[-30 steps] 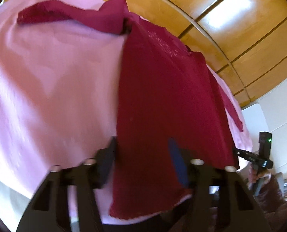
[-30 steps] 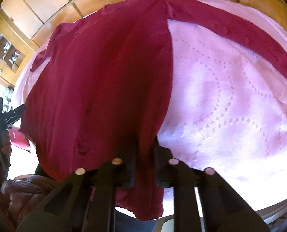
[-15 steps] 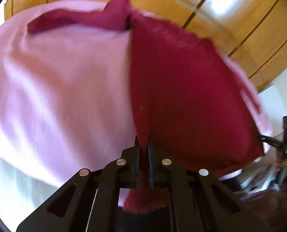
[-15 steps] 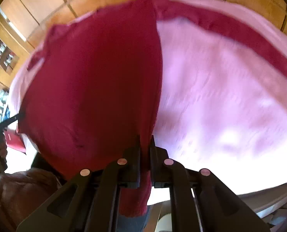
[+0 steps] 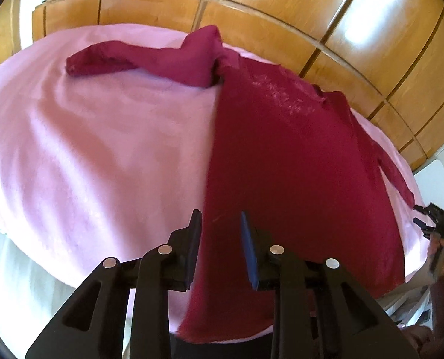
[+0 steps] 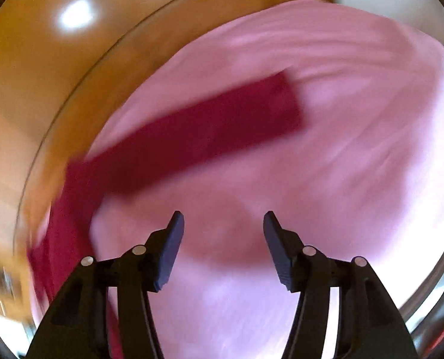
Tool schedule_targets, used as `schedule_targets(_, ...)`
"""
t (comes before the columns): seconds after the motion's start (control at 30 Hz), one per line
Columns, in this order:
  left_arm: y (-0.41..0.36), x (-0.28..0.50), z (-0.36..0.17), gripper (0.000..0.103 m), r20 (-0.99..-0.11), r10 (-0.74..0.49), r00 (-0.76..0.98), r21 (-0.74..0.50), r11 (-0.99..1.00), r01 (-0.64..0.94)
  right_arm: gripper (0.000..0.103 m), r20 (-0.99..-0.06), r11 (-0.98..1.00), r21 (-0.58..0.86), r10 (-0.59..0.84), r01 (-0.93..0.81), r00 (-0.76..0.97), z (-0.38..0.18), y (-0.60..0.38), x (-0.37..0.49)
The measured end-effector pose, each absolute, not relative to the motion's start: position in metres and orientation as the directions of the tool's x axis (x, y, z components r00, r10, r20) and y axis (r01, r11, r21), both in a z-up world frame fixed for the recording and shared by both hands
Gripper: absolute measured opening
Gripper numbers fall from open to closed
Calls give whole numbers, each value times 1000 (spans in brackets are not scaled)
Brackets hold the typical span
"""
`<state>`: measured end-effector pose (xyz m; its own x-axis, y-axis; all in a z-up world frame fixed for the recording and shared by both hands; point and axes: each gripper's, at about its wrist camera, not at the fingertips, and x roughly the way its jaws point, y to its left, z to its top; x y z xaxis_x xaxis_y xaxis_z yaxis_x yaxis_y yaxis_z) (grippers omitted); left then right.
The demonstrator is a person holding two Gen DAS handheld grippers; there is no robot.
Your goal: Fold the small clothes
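Crimson knit, left wrist view: a dark red long-sleeved top lies flat on the pink cloth, body smooth, a faint pale print near the chest.
Sleeves, left wrist view: one sleeve runs leftward across the far part of the cloth, bunched and rumpled at the shoulder; the other trails down the right side to a narrow cuff.
Hem: the lower edge of the top hangs over the near edge of the surface.
Pink cloth, texture: soft, matte, gently creased, spread over a rounded surface; I cannot tell what kind of surface lies under it.
Left gripper: black, its jaws have just been opening and stand narrowly apart, straddling the left edge of the top; the pads are not pressing on the fabric.
Background, left wrist view: glossy wooden panels with dark seams and bright glare spots.
Far right edge: the right gripper shows small, with a hand below it.
Right wrist view, sharpness: heavily blurred.
Right gripper: its jaws have just been opening and stand wide apart, nothing between them, pink cloth below.
Top, right wrist view: one long straight sleeve of the dark red top stretches diagonally, squared cuff at upper right, body at lower left.
Wood: the wooden panels curve along the left.
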<state>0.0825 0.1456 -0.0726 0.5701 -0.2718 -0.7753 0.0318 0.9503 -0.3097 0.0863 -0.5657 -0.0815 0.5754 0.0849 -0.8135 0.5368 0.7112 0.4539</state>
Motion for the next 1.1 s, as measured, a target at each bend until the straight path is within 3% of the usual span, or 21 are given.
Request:
schedule_targets(0.23, 100, 95, -74, 25, -779, -297, 552, -291, 951, 101, 61, -858, 529, 438, 4, 727, 514, -116, -626, 141)
schedule_targets(0.3, 88, 96, -76, 25, -787, -306, 536, -286, 950, 123, 29, -870, 590, 385, -25, 709, 493, -113, -617, 160)
schedule_targets(0.33, 81, 98, -79, 25, -793, -316, 521, -289, 948, 135, 6, -878, 621, 362, -25, 696, 478, -113, -620, 165)
schedule_targets(0.47, 60, 101, -90, 25, -822, -311, 478, -261, 950, 170, 5, -872, 741, 212, -150, 637, 466, -91, -621, 169)
schedule_targets(0.57, 53, 103, -97, 25, -837, -305, 454, -246, 951, 186, 5, -867, 716, 99, -279, 691, 413, -85, -641, 161)
schedule_targets(0.63, 50, 108, -103, 25, -846, -302, 439, -242, 952, 188, 5, -886, 691, 136, -235, 710, 399, -97, -659, 162)
schedule_targets(0.7, 50, 111, -105, 25, -849, -300, 435, -242, 952, 186, 8, -895, 708, 126, -220, 695, 387, -104, -658, 173)
schedule_targets(0.73, 52, 112, -105, 25, -848, -302, 436, -244, 952, 184, 16, -896, 717, 110, -228, 688, 381, -106, -653, 178)
schedule_targets(0.8, 56, 112, -101, 25, -842, -312, 440, -254, 949, 186, 45, -895, 722, 114, -223, 683, 385, -106, -648, 182)
schedule_targets(0.83, 59, 111, -100, 25, -838, -319, 443, -262, 947, 185, 65, -890, 714, 113, -237, 691, 390, -102, -647, 179)
schedule_targets(0.9, 70, 114, -96, 25, -826, -328, 459, -284, 944, 166, 67, -867, 715, 75, -298, 696, 400, -90, -644, 163)
schedule_targets(1.03, 119, 119, -83, 25, -790, -307, 531, -338, 940, 41, 79, -821, 754, 73, -327, 653, 469, -62, -604, 159)
schedule_targets(1.1, 149, 122, -81, 45, -781, -263, 566, -348, 936, -46, 84, -800, 809, 97, -283, 579, 530, -50, -567, 167)
